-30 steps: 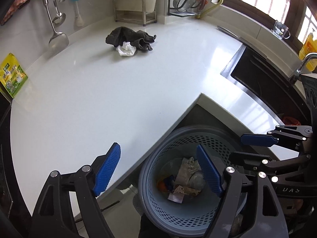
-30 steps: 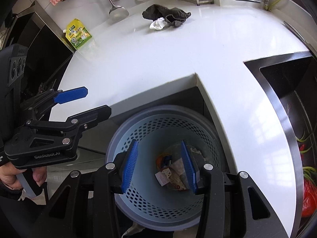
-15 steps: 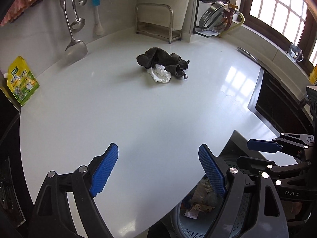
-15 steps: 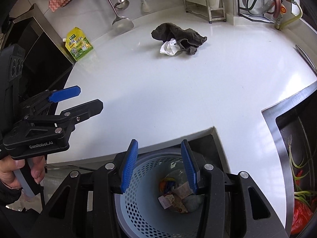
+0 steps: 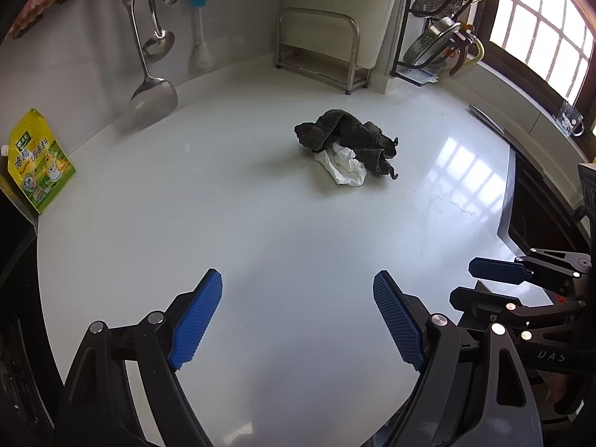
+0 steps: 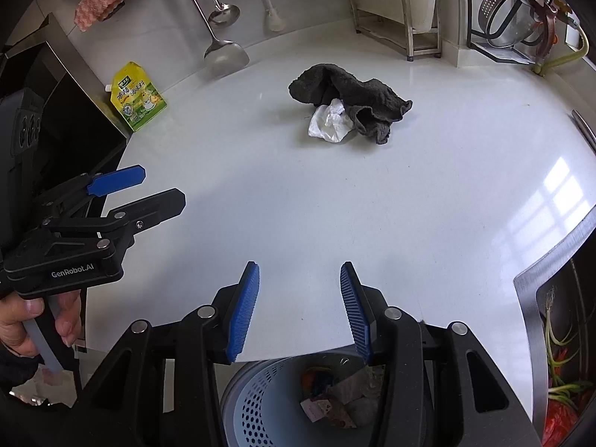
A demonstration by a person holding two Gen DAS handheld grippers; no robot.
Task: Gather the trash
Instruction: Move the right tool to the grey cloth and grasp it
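**Both grippers empty, one scrap left on the tabletop**

The left gripper (image 5: 298, 316) is spread wide with nothing between its blue pads, hovering over bare white tabletop (image 5: 223, 223). The right gripper (image 6: 300, 309) stands partly spread, also empty, above the near edge of the tabletop; a hand (image 6: 33, 320) grips the left tool's handle in the right wrist view.

Just below the right gripper sits the perforated grey trash basket (image 6: 253, 406), tucked under the tabletop's edge. It already holds crumpled paper and wrappers, so part of the collecting looks done.

Farther out, well apart from both grippers, a crumpled white piece of trash (image 6: 329, 123) lies touching a dark grey cloth (image 6: 354, 89), partly tucked under its fold. That appears to be the remaining item. A yellow pouch (image 6: 138, 100) leans by the wall; whether it counts as trash cannot be told. What is left, by my reading: reach the white scrap, pinch it free of the cloth, and drop it in the basket.
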